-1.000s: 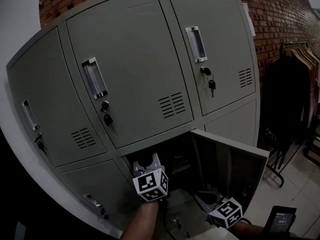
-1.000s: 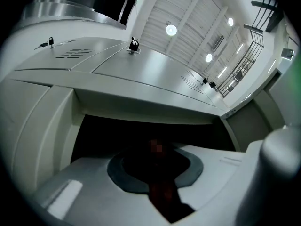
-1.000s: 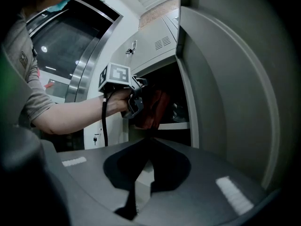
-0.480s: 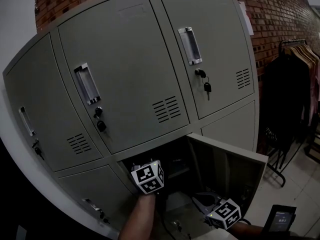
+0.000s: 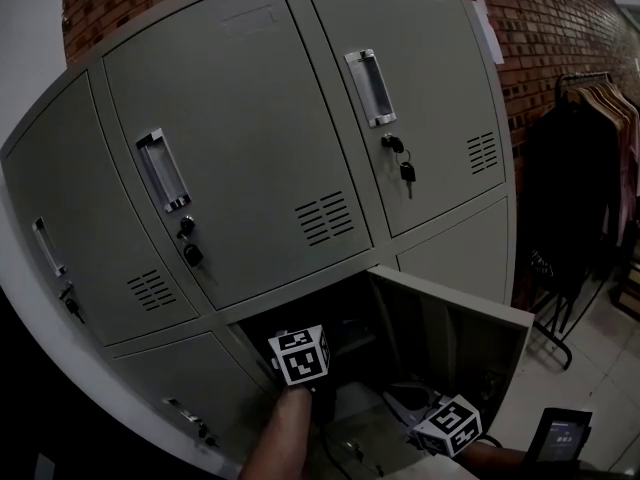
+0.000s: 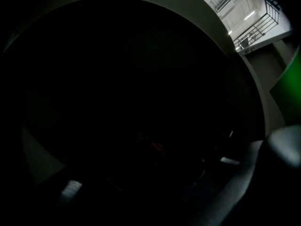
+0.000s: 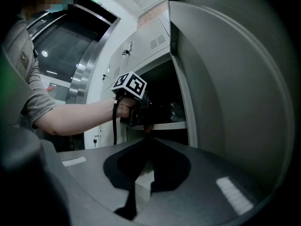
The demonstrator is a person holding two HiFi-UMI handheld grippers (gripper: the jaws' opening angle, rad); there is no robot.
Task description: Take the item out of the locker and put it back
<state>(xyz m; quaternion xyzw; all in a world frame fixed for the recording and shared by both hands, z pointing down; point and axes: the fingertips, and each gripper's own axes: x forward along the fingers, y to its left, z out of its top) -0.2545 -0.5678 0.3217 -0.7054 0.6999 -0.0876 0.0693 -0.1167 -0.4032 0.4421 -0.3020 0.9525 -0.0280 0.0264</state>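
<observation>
The lower middle locker stands open, its door swung out to the right. My left gripper reaches into the dark opening above a pale shelf; in the head view only its marker cube and the forearm show. A dark, glinting item sits just ahead of its jaws, and whether they hold it is hidden. The left gripper view is almost black. My right gripper hangs low outside the locker beside the door, its jaws together with nothing between them.
The other locker doors are shut, and keys hang from two of them. A clothes rack with dark garments stands at the right against a brick wall. A small dark screen device sits at the bottom right.
The left gripper has gone deeper into the locker: its jaws showed a second ago and now only the cube does. The head view has shifted slightly. The right gripper has hardly moved.
</observation>
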